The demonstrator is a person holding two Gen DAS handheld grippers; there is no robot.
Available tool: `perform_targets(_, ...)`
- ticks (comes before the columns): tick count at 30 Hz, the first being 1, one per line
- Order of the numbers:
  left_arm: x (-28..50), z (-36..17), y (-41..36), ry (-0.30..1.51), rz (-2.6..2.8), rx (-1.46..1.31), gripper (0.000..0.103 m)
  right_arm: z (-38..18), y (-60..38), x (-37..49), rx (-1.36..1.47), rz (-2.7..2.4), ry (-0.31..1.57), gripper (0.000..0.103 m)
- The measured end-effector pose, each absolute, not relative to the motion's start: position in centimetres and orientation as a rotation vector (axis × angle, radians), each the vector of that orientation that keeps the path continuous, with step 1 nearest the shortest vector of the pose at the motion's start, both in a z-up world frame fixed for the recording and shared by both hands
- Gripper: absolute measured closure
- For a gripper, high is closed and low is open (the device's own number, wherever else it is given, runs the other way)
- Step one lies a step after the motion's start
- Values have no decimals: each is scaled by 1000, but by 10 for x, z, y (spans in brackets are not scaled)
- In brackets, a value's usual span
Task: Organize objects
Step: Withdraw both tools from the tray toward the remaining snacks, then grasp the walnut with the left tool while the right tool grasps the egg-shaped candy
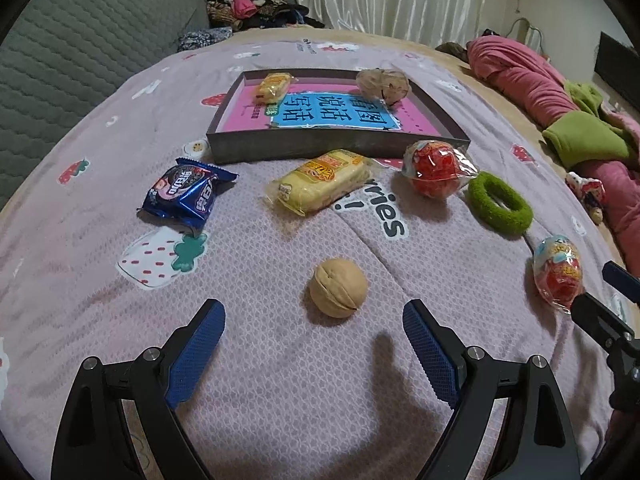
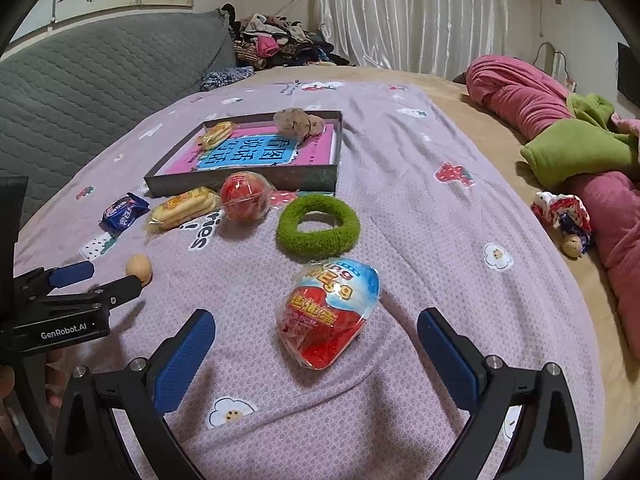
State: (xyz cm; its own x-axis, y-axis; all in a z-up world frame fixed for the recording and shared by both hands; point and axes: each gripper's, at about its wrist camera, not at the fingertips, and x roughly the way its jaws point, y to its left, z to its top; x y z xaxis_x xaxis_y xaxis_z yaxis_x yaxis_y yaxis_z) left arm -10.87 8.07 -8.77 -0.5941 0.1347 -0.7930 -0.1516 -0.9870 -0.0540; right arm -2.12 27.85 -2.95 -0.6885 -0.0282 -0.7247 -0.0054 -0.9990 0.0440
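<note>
the bed (image 1: 280,380) under its pale purple strawberry-print sheet carries everything. far back lies a shallow dark box (image 1: 336,142) with a pink and blue book inside, plus a small yellow snack pack and a brownish bundle. just in front of the box lie a yellow cake pack (image 1: 320,186), a blue cookie packet (image 1: 186,196), a red ball in clear wrap (image 1: 434,174) and a green fuzzy ring (image 1: 500,204). the left gripper (image 1: 314,344) has its jaws spread wide and empty, with the walnut (image 1: 338,292) just ahead, centred between the tips, untouched. the right gripper (image 2: 316,344) also stands wide open, the wrapped toy egg (image 2: 328,314) lying between and slightly ahead of its blue pads, clear of both.
</note>
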Motion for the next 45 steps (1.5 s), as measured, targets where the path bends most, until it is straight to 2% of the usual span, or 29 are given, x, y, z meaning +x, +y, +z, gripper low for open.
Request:
perform_targets(7, -117, -95, 78, 5, 2652, -1353, 12, -33, 287, -30, 1260, -2872, -123, 1)
perform_targets(15, -123, -99, 76, 9, 2655, -1351, 12, -37, 282, -37, 1268, -2884, -83, 1)
perform_targets(38, -135, -106, 85, -27, 2648, -1342, 12, -50, 288, -50, 1316, -2878, -134, 1)
perform_targets(45, -138, -108, 82, -1, 2683, -1348, 12, -50, 285, -52, 1294, -2872, -112, 7)
